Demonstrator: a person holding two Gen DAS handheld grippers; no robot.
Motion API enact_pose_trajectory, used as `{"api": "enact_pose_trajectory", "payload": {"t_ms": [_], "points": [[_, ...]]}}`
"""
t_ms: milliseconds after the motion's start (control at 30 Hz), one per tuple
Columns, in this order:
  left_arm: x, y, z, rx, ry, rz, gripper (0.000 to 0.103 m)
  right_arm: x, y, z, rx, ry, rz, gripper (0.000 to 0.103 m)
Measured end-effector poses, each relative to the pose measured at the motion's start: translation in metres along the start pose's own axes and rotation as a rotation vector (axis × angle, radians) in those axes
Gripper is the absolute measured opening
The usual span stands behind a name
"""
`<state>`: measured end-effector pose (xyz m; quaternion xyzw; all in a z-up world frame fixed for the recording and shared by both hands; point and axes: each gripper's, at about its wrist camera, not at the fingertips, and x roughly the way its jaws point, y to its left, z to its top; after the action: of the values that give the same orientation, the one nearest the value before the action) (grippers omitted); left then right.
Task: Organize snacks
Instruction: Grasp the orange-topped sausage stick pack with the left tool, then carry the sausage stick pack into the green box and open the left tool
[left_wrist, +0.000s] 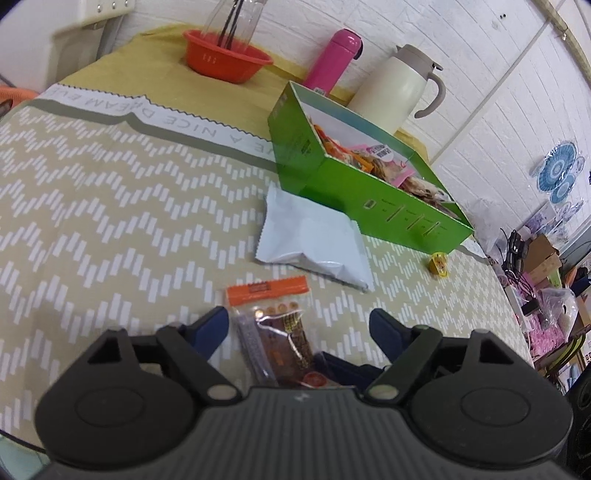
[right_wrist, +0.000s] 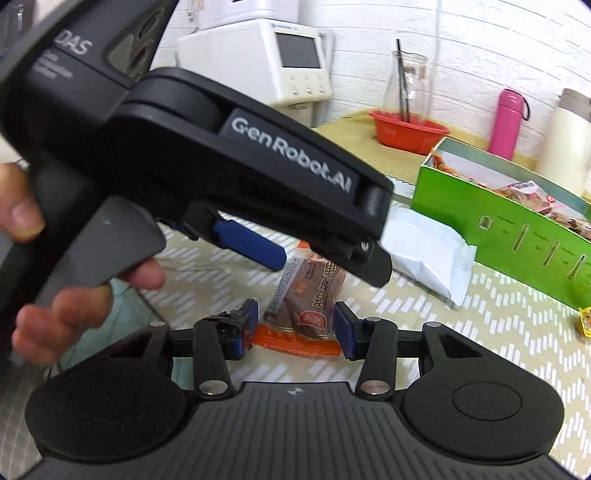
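A clear snack packet (left_wrist: 273, 325) with orange ends and brown contents lies on the patterned tablecloth. My left gripper (left_wrist: 299, 328) stands open over it, with its blue fingers on either side and a wide gap on the right. In the right wrist view the left gripper (right_wrist: 317, 258) reaches in from the upper left, with a hand (right_wrist: 74, 306) on its grip. My right gripper (right_wrist: 295, 325) faces it from the packet's other end. Its pads press both edges of the snack packet (right_wrist: 303, 302). A green box (left_wrist: 332, 177) holding several snacks stands behind.
A white sealed pouch (left_wrist: 314, 236) lies against the green box (right_wrist: 498, 229), and a small yellow item (left_wrist: 439, 264) sits near the table's right edge. A red bowl (left_wrist: 225, 59), a pink bottle (left_wrist: 332, 59) and a white jug (left_wrist: 395, 88) stand at the back.
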<state>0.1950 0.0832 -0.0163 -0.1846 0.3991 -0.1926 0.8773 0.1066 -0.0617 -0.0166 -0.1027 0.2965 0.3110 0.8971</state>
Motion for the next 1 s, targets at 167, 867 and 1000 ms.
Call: {"api": "enact_pose_trajectory", "payload": {"t_ms": [167, 867, 1000], "points": [[0.001, -0.015, -0.006, 0.089, 0.003, 0.086, 0.069, -0.016, -0.003, -0.009, -0.021, -0.003, 0.043, 0.072], [-0.001, -0.021, -0.012, 0.098, -0.004, 0.101, 0.040, -0.022, -0.019, -0.010, 0.058, -0.025, 0.044, 0.022], [-0.002, -0.019, -0.010, 0.078, 0.009, 0.084, 0.040, -0.021, -0.019, -0.008, 0.054, -0.016, 0.054, 0.038]]}}
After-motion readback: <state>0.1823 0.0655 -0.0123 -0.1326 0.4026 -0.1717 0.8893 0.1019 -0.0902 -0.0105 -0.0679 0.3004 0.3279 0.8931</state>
